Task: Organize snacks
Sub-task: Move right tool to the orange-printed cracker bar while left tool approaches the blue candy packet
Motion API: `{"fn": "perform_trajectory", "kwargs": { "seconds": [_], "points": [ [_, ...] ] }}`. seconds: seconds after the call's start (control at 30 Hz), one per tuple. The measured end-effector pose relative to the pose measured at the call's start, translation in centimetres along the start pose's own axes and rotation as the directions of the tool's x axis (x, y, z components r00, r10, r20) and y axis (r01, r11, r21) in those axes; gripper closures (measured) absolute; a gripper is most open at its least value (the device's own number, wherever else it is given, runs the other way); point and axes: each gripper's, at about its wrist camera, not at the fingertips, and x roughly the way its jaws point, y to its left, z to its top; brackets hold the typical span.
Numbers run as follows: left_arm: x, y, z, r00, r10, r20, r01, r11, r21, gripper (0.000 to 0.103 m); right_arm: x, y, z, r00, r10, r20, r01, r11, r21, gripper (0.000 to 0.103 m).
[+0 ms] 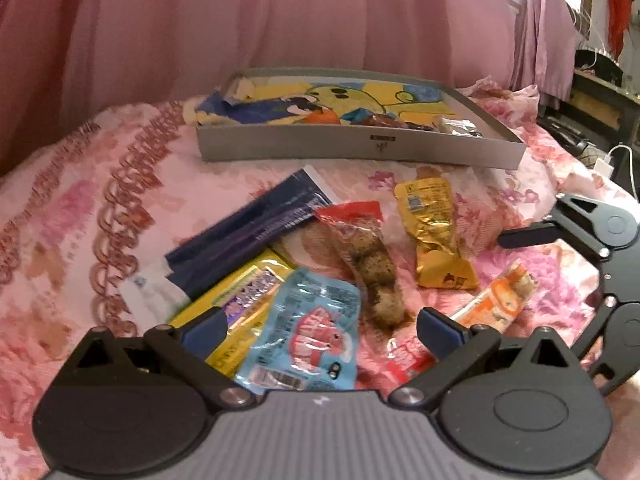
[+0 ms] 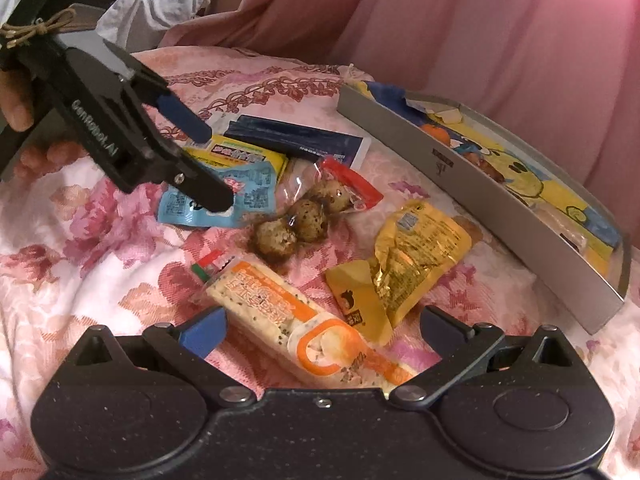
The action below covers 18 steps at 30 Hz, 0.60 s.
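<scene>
Both my claws are spread wide, holding nothing: left claw [image 1: 320, 330] over the blue pack [image 1: 304, 340], right claw [image 2: 322, 330] over the orange stick [image 2: 304, 340]. Snacks lie loose on the bed, box [image 1: 352, 146] at the far side. Soft bedding could let slick wrappers slip away.

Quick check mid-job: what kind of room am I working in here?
Likely a bedroom: the snacks lie on a floral bedspread, pink drapes hang behind, and clothes on hangers show at the far right.
</scene>
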Motion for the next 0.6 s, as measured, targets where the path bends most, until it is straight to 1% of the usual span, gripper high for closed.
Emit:
{"fn": "perform_trajectory", "kwargs": {
  "seconds": [0.1,0.2,0.3,0.47,0.53,0.6],
  "points": [
    [0.5,-0.1,-0.1,1.000,0.001,-0.017,0.000,1.000,0.012,0.000,0.8,-0.3,0.1,1.000,-0.018,-0.024,0.018,1.000,0.016,0.001],
    [1.0,-0.1,0.0,0.998,-0.006,-0.068,0.007,1.000,0.008,0.001,1.2,-0.4,-0.1,0.998,-0.021,-0.059,0.023,0.999,0.039,0.001],
    [1.1,-0.2,0.0,0.996,-0.010,-0.089,0.011,1.000,0.012,0.001,1.3,-0.5,-0.4,0.996,-0.025,-0.081,0.030,0.998,0.056,0.001],
    [1.2,-0.3,0.0,0.991,-0.030,-0.127,0.030,1.000,-0.004,0.001,1.0,-0.9,-0.4,0.987,-0.008,-0.159,0.038,0.981,0.189,0.001],
    [1.3,-0.4,-0.1,0.989,-0.042,-0.145,0.040,0.999,-0.013,0.001,0.7,-0.6,-0.4,0.984,0.008,-0.177,0.028,0.980,0.199,0.001],
    [1.4,-0.3,-0.2,0.982,-0.069,-0.174,0.062,0.997,-0.044,0.001,0.4,-0.3,-0.4,0.980,0.019,-0.200,0.019,0.982,0.187,0.001]
  ]
}}
